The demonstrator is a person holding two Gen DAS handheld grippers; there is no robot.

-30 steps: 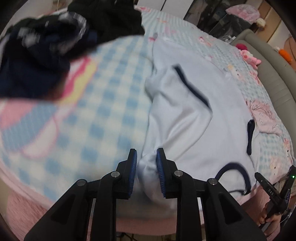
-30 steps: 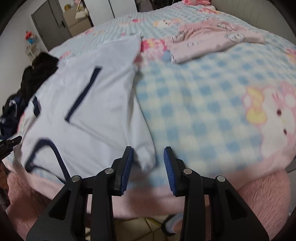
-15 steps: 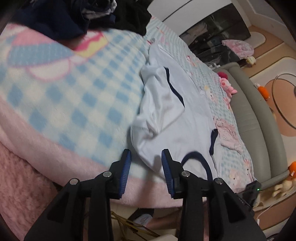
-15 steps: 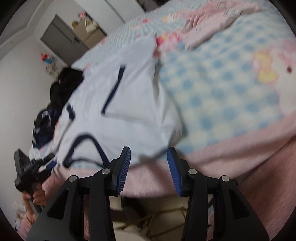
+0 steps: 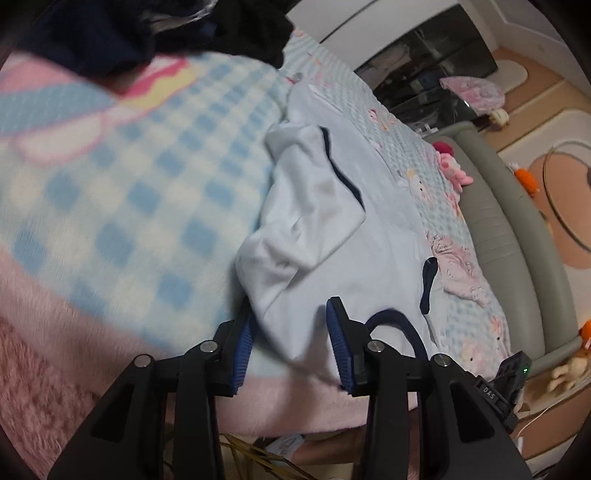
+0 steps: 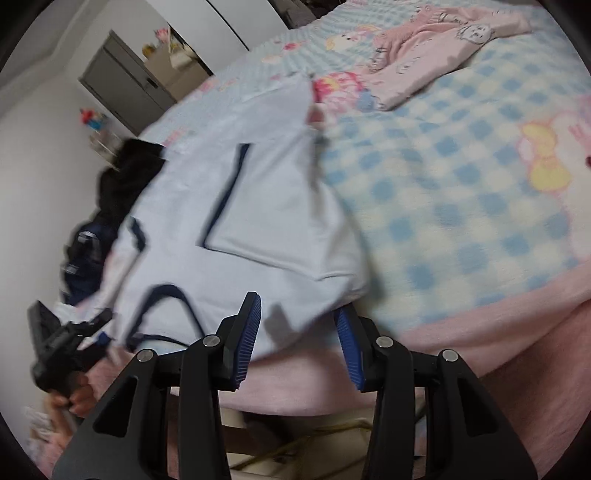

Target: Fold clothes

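A light blue shirt (image 5: pixel 354 258) with navy trim lies flat on the checked blanket (image 5: pixel 122 206), both sleeves folded in over its body. My left gripper (image 5: pixel 291 347) is open at the bed's near edge, and the shirt's shoulder corner hangs loose between its fingers. In the right wrist view the same shirt (image 6: pixel 266 206) lies ahead. My right gripper (image 6: pixel 299 339) is open, with the other shoulder corner lying between its fingers. The navy neckline (image 6: pixel 166 302) sits near the blanket's edge. Each view catches the other gripper at its side, with a hand (image 6: pixel 70 398) holding the left one.
A heap of dark clothes (image 5: pixel 147 33) sits on the bed's left end, also visible as the dark pile (image 6: pixel 118 184). A pink printed garment (image 6: pixel 436 48) lies beyond the shirt. A grey padded bed frame (image 5: pixel 509 236) runs along the far side. The blanket's pink border (image 6: pixel 480 332) hangs over the near edge.
Both grippers have opened wider and drawn back toward the bed's near edge. The left one, which was almost closed around the fabric, has let it go.
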